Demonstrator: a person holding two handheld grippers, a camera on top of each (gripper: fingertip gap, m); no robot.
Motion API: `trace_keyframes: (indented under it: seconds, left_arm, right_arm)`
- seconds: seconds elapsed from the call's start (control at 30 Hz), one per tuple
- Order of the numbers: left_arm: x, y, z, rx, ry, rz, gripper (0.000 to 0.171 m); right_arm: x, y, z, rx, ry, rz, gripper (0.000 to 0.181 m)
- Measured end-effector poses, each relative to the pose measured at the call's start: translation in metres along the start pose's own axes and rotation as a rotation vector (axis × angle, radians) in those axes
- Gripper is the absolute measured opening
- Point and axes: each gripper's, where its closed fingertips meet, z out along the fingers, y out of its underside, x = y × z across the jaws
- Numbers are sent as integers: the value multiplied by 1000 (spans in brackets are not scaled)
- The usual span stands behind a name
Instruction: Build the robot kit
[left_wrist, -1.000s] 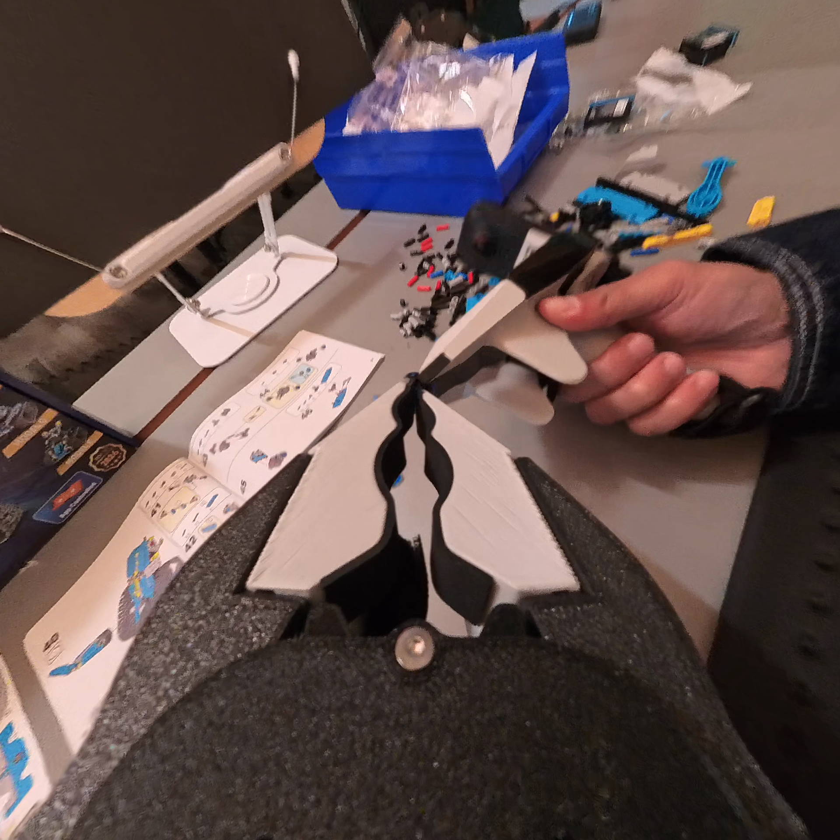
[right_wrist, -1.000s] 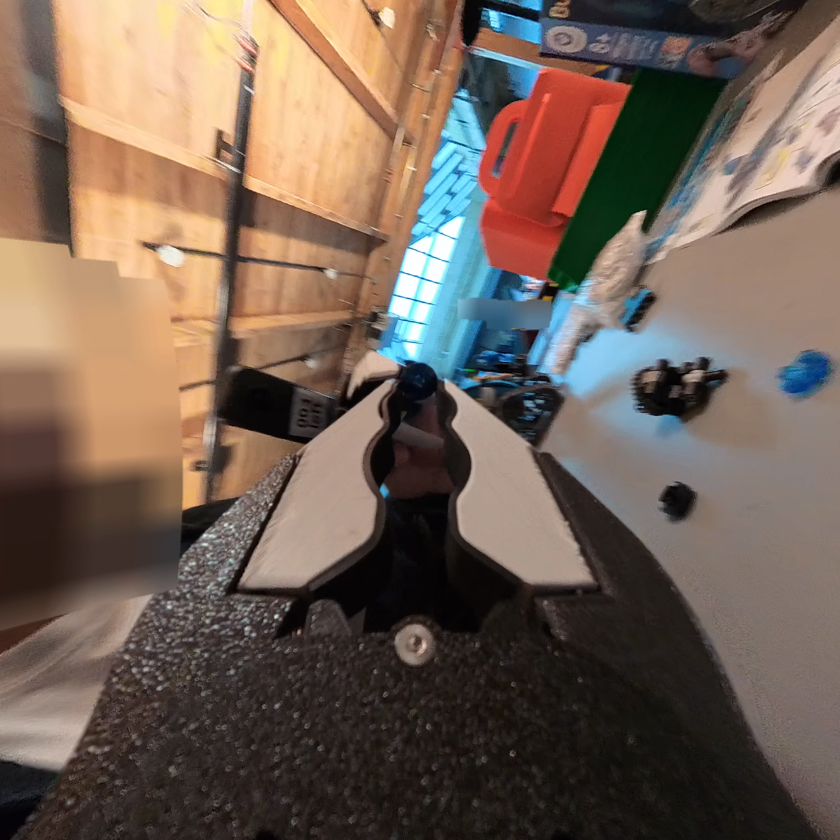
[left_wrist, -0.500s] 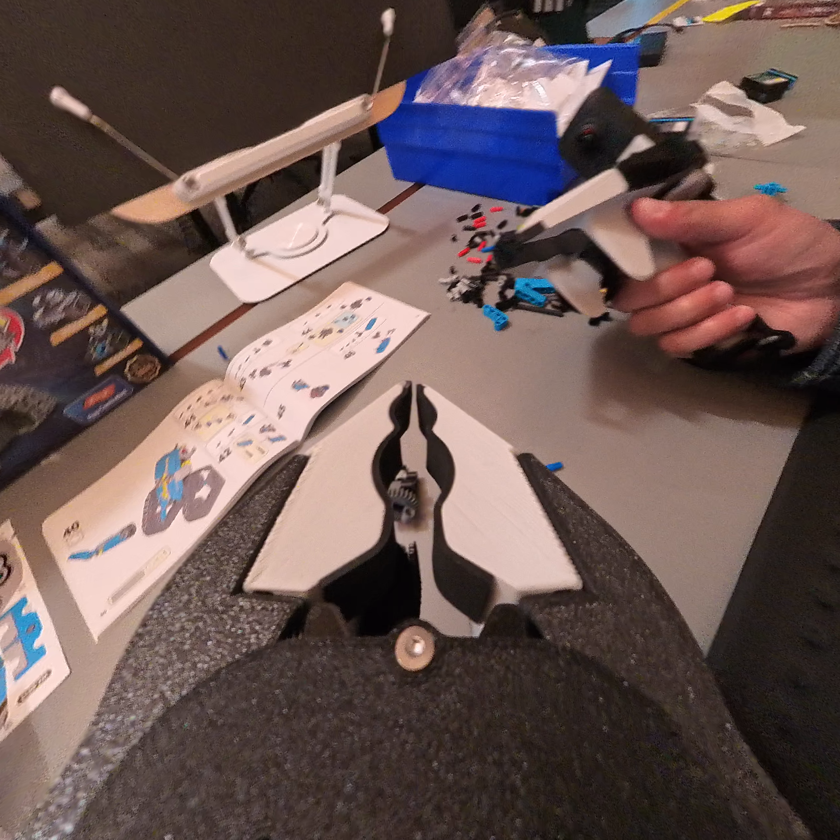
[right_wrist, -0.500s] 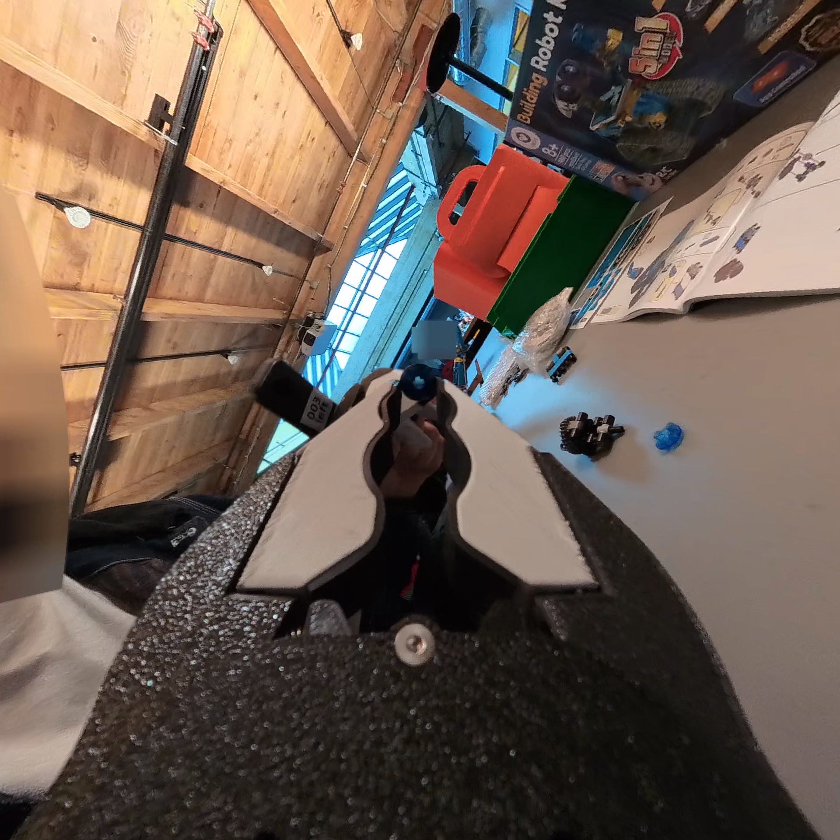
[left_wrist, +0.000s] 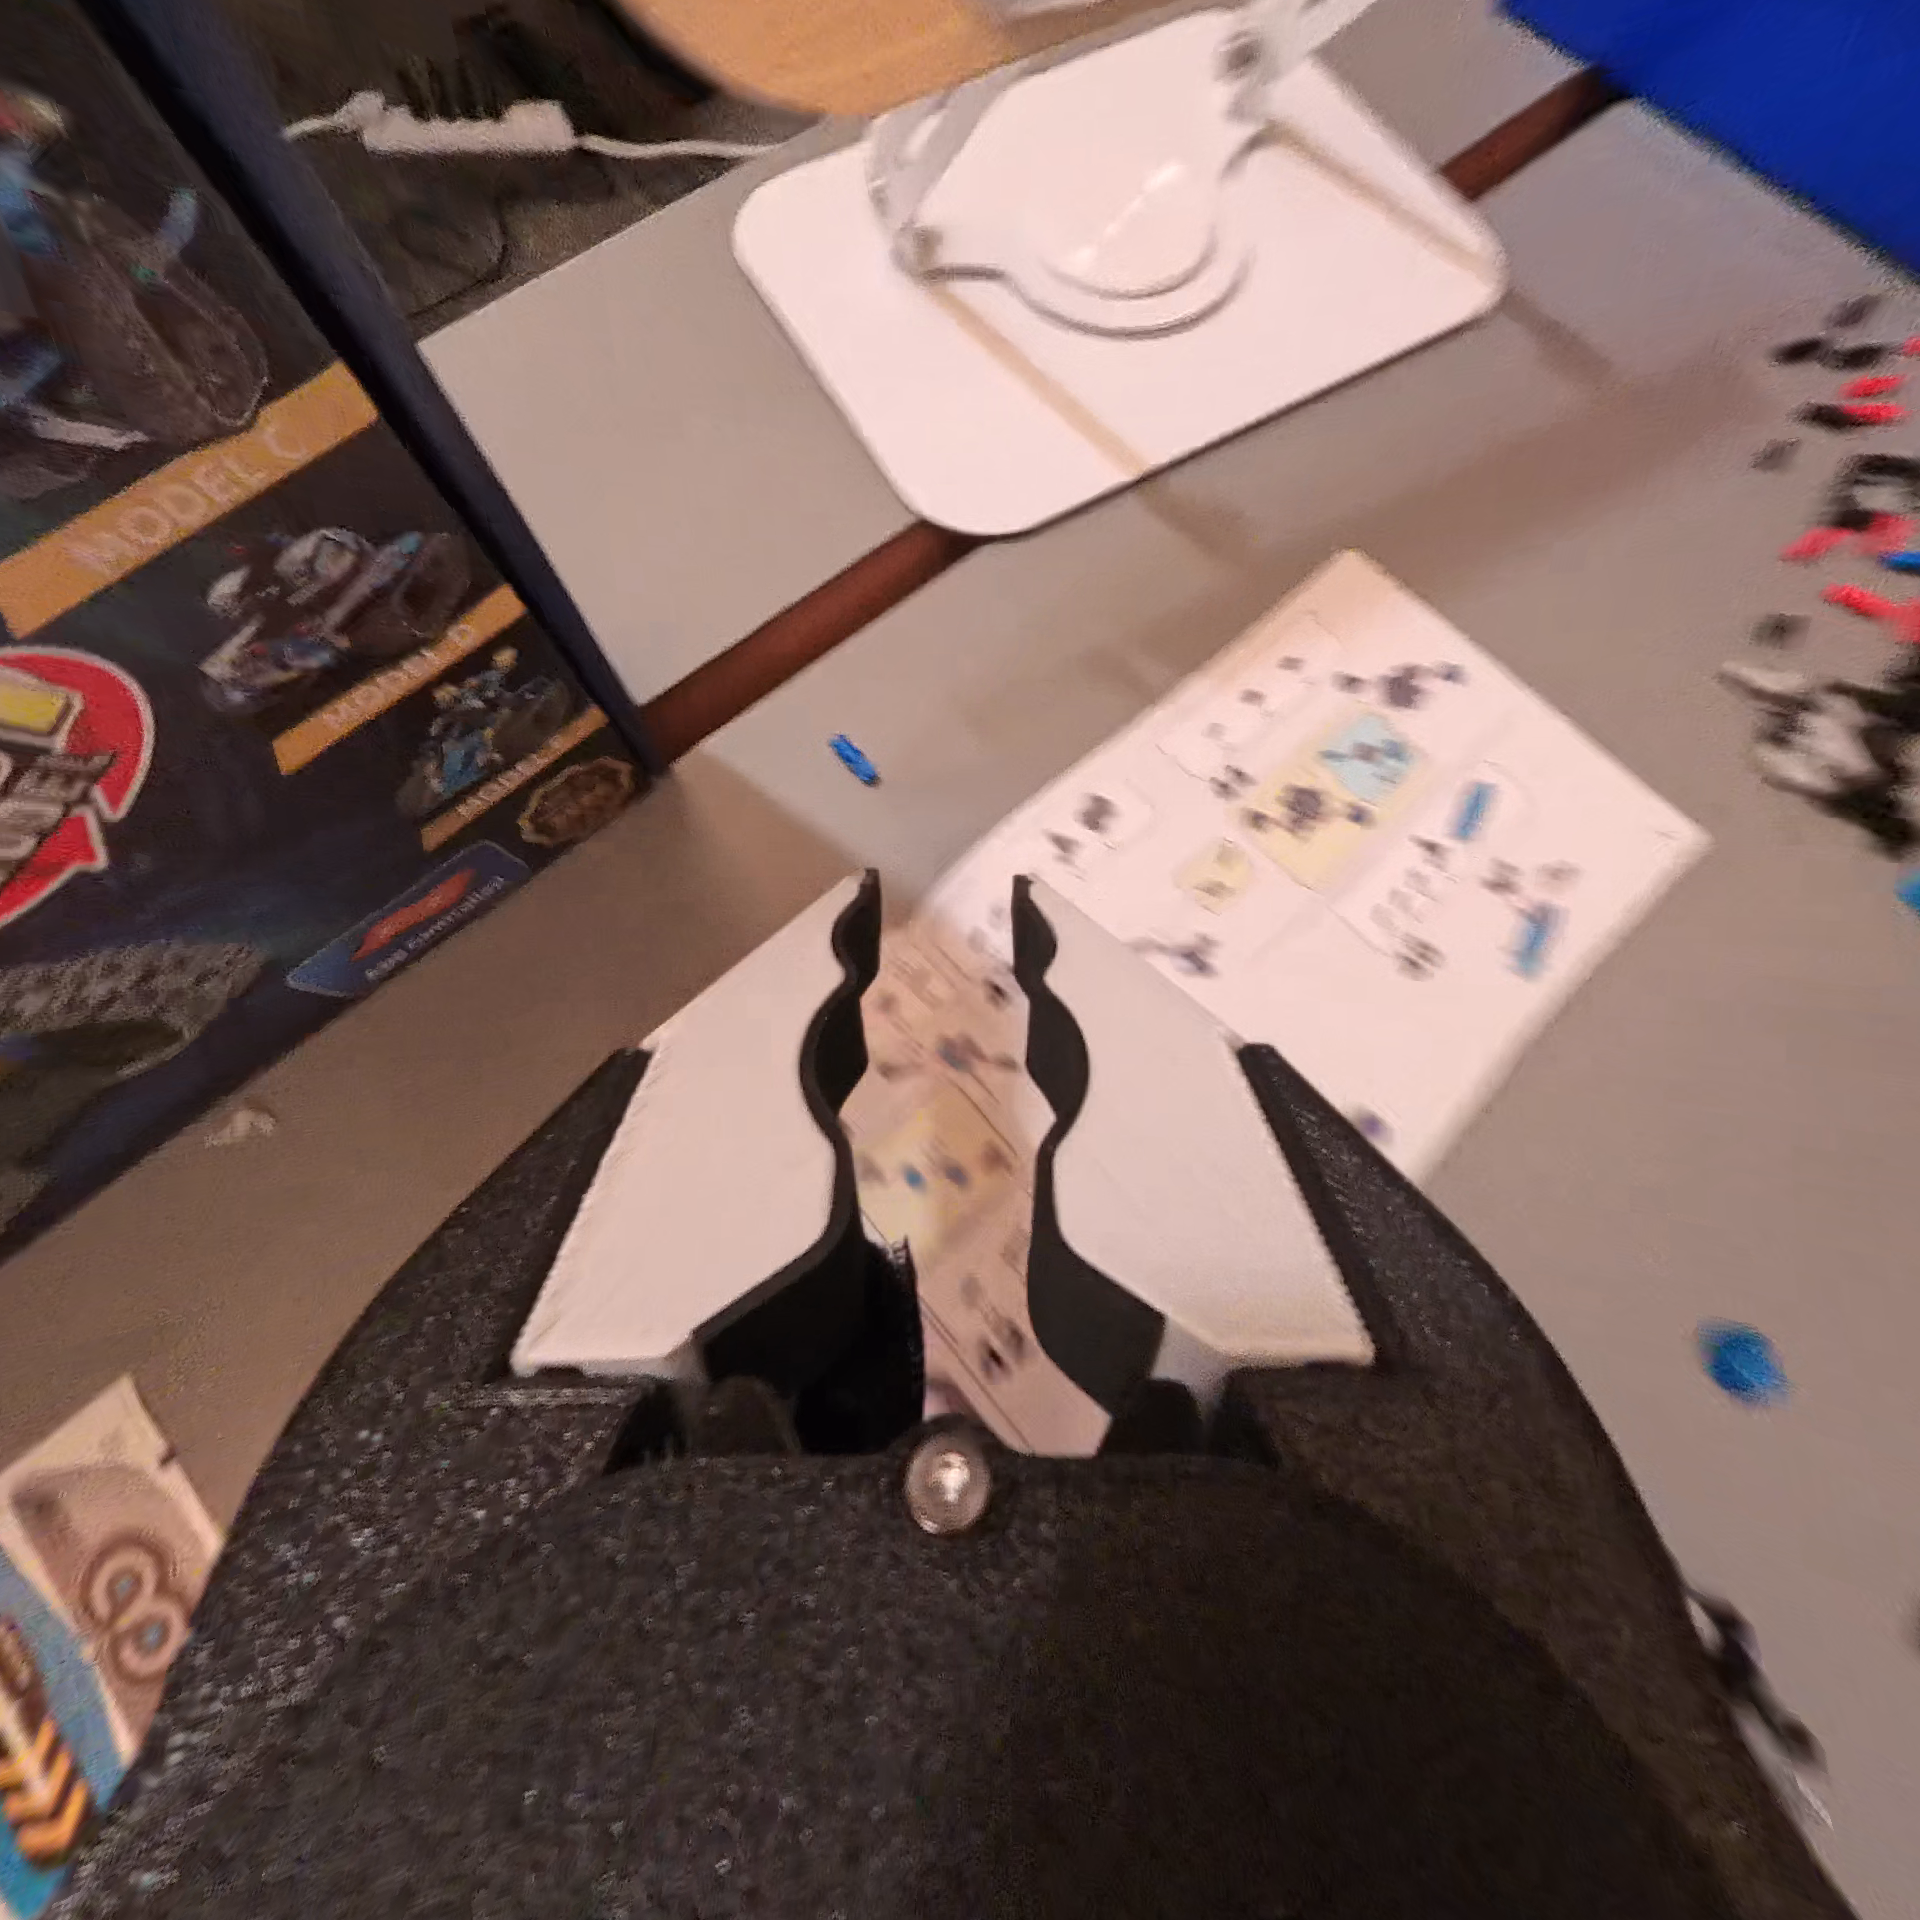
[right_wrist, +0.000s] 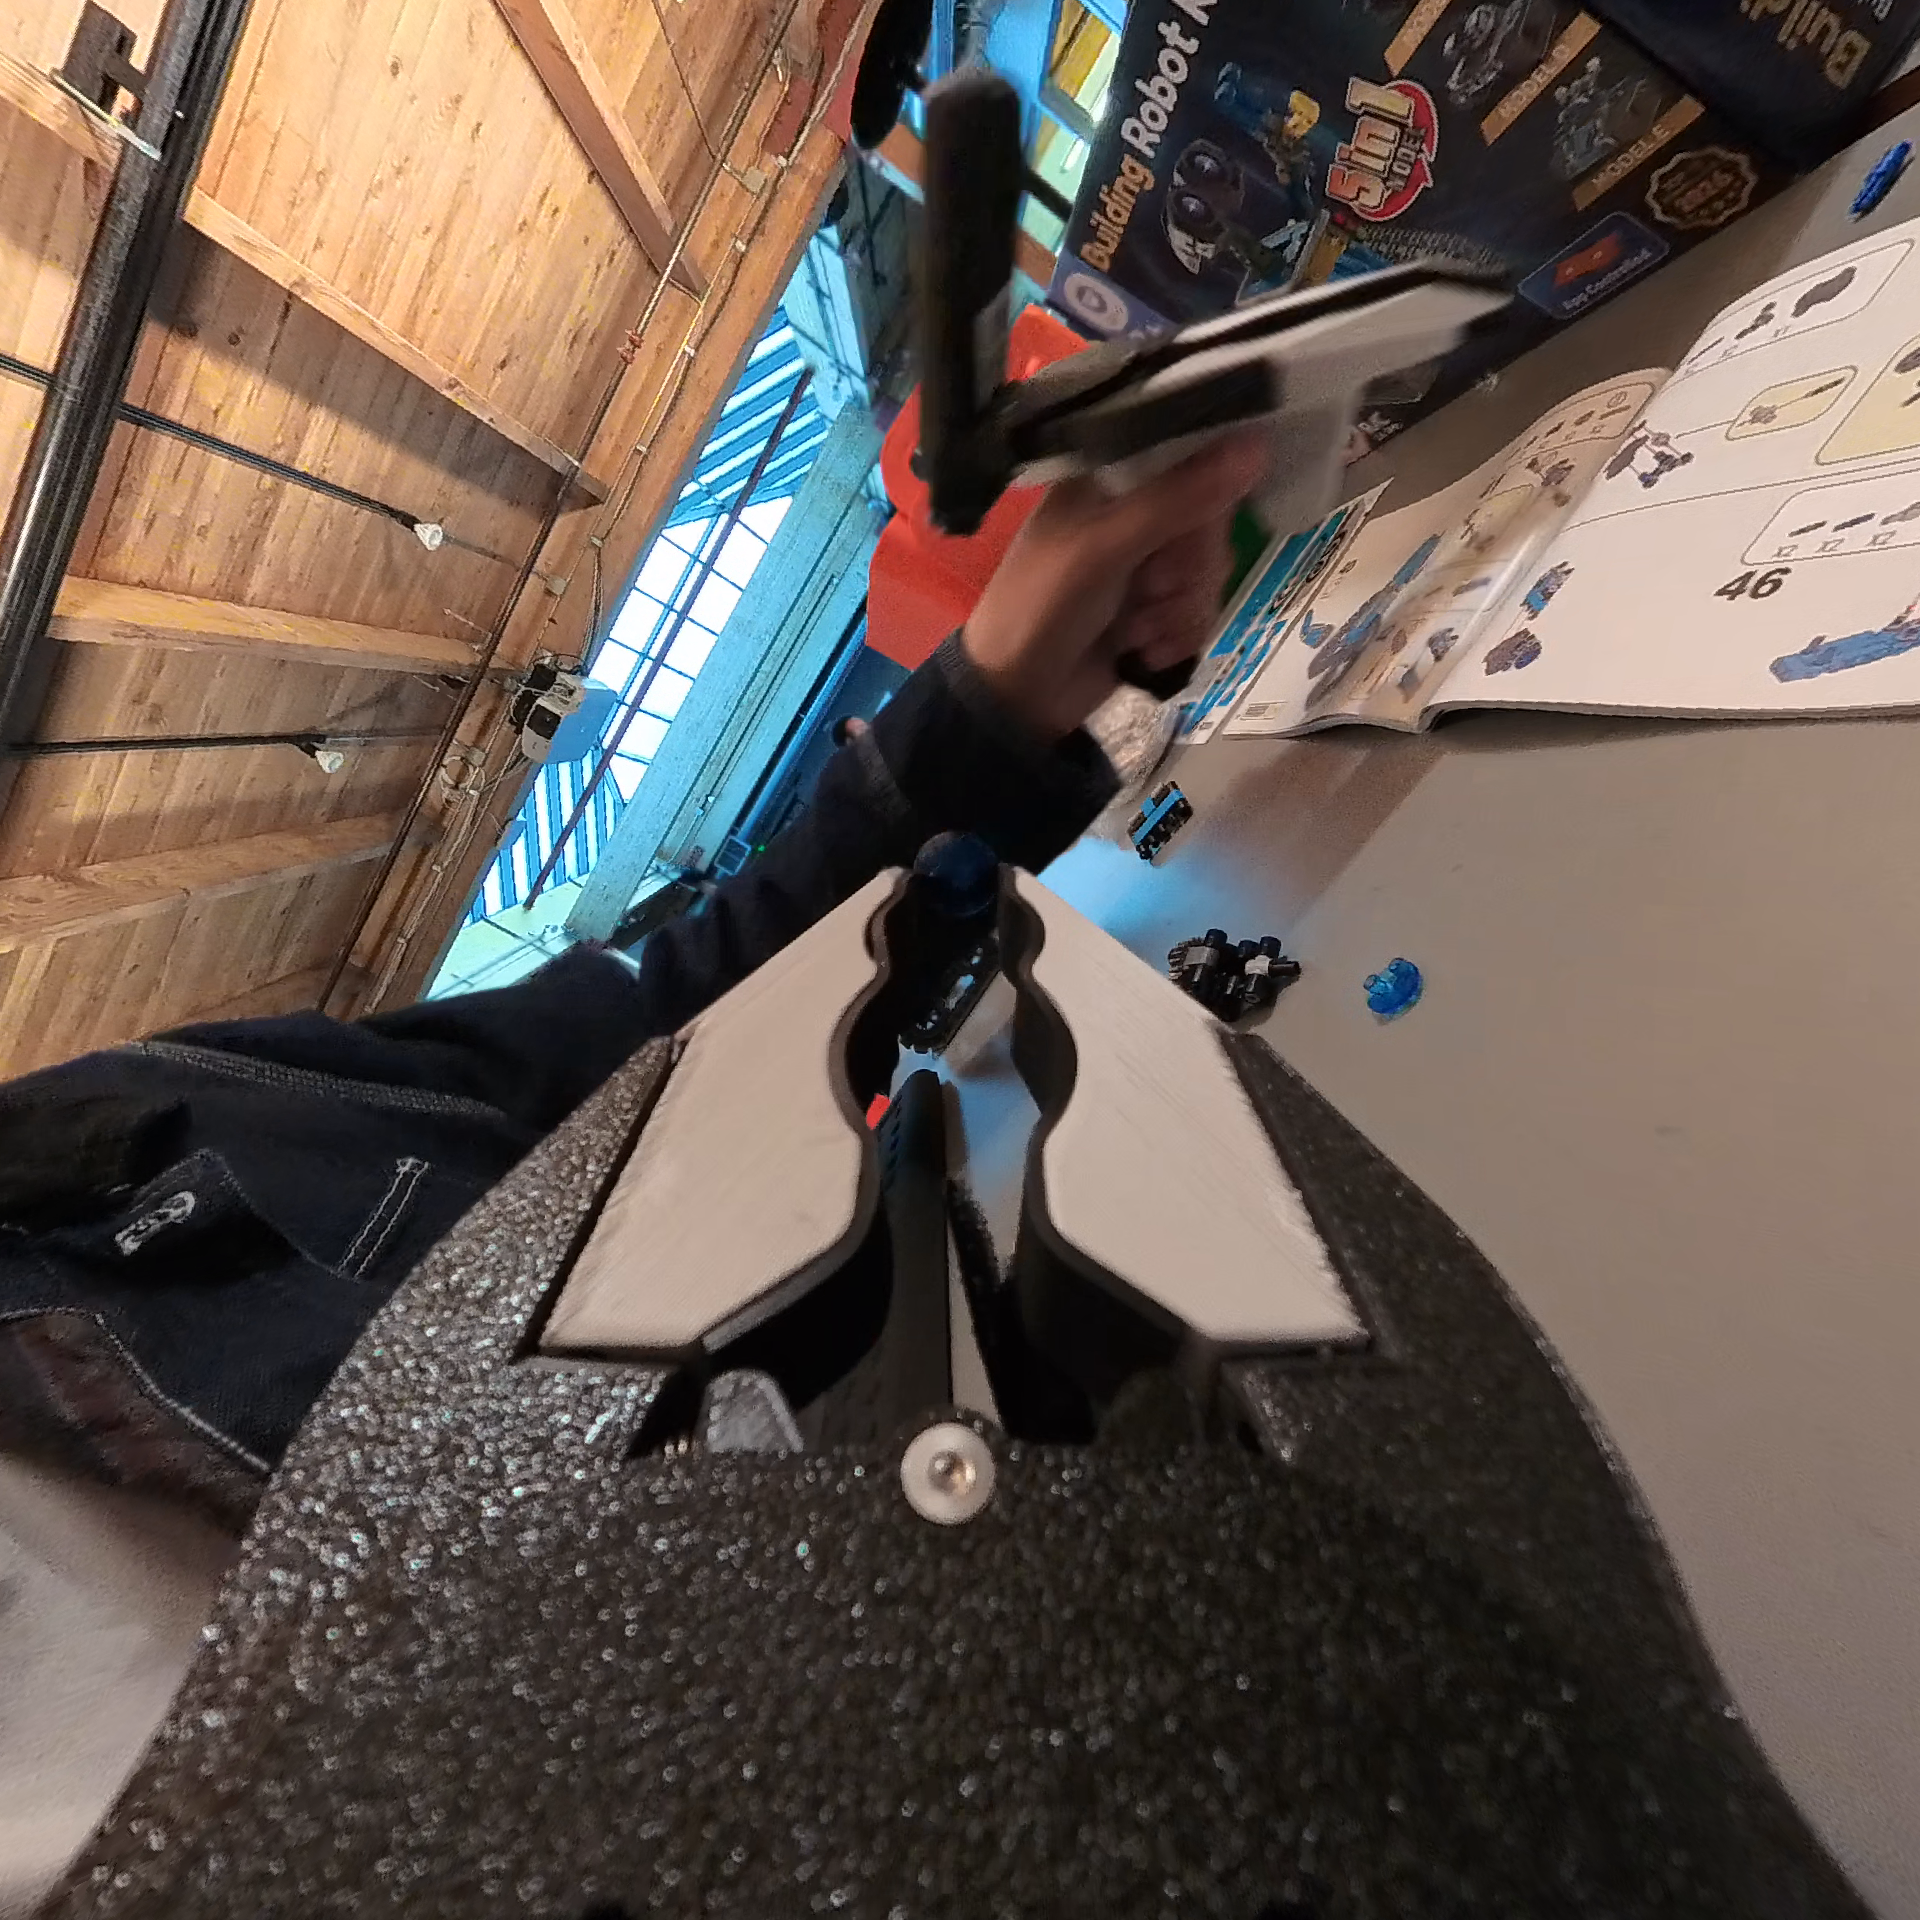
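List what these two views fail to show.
- Left wrist view: the small loose parts at the right edge are motion-blurred and cut off; their shapes are unreadable.
- Left wrist view: the blue bin is cropped by the top corner; its contents are hidden.
- Right wrist view: the right hand-held gripper pinches a dark blue piece; the fingers cover its lower part.

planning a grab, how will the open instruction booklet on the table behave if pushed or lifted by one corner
The instruction booklet looks like thin paper lying flat, so it would probably slide on the smooth grey table when pushed. Lifted by one corner, it likely droops, and its pages may fan open.
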Motion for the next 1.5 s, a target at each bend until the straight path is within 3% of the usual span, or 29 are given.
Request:
trace_keyframes:
  seconds: [0.1, 0.3, 0.57, 0.67, 0.77, 0.9, 0.97, 1.07, 1.13, 1.27, 1.5]
  left_arm:
    - [-20, 1, 44, -66, -23, -77, 24]
    - [-26, -3, 79, -67, -81, -85, 23]
    - [-30, 3, 86, -81, -77, -122, 4]
    - [-21, 2, 79, -86, 6, -156, 4]
    - [17, -23, 41, 61, 204, -221, 4]
    - [122, -68, -72, 365, 732, -464, 4]
    - [166, -66, -119, 425, 887, -429, 4]
    - [210, -45, -160, 442, 1015, -368, 4]
    - [225, -34, -175, 465, 1072, -388, 4]
    - [237, -19, -189, 516, 1139, -448, 4]
    - [240, 2, -187, 526, 1180, -494, 4]
  right_arm:
    - [-1, 2, 1, -16, 3, -11, 16]
    - [-2, 8, 4, -50, 1, -19, 15]
    - [-7, 14, 7, -76, -38, 11, 16]
    - [-3, 12, 6, -72, -9, -9, 15]
    - [3, 5, 2, -39, 39, -47, 15]
    - [-13, -27, -3, 127, 43, -191, 15]
    - [-22, -40, 2, 148, 46, -251, 15]
    - [-51, -49, 9, 147, -27, -339, 15]
    - [-65, -36, 18, 113, -77, -366, 15]
    - [-80, -20, 29, 139, -197, -249, 15]
    - [-81, 4, 45, 18, -200, -294, 15]
